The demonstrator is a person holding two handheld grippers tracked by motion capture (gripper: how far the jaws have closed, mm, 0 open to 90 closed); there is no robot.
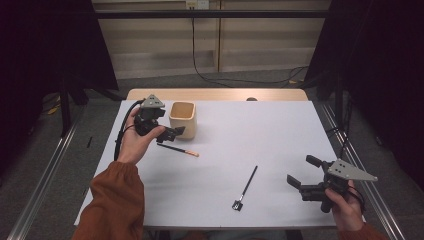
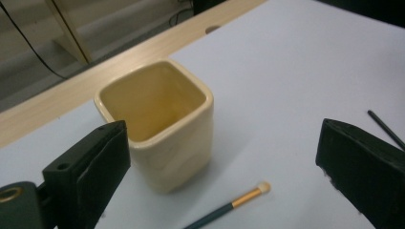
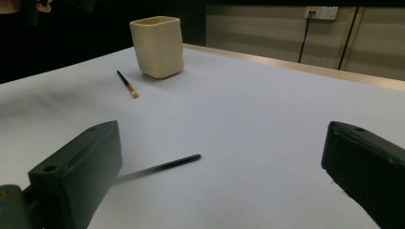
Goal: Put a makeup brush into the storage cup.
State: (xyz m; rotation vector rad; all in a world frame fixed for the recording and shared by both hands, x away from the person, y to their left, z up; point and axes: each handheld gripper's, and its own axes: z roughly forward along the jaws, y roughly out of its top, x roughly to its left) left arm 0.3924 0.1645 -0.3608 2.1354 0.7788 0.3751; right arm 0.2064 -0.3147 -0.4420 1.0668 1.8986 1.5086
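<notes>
Nothing gathered yet: both brushes lie loose on the white worktop.
Nearest me, my right gripper [image 1: 300, 172] gapes empty by the right edge; the black brush [image 1: 247, 186] lies mid-front, the gold-tipped brush [image 1: 179, 149] beyond, beside the cream cup [image 1: 183, 119], where my left gripper [image 1: 172, 132] hovers open, holding nothing.

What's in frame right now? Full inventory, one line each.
cup: 1, cream, square-sided, upright, far left of the sheet, nothing visible inside
small brush: 1, dark handle, gold ferrule, pale tip, lying flat just in front of the cup
black brush: 1, all black, lying flat near the front middle of the sheet
white sheet: 1, covers the table
table: 1, light wood, edge showing beyond the sheet
wall socket: 1, white, back wall, black cable plugged in
left gripper: 1, black, jaws open, beside the cup, holding nothing
right gripper: 1, black, jaws open, front right, holding nothing
sleeves: rust-orange, bottom edge
</notes>
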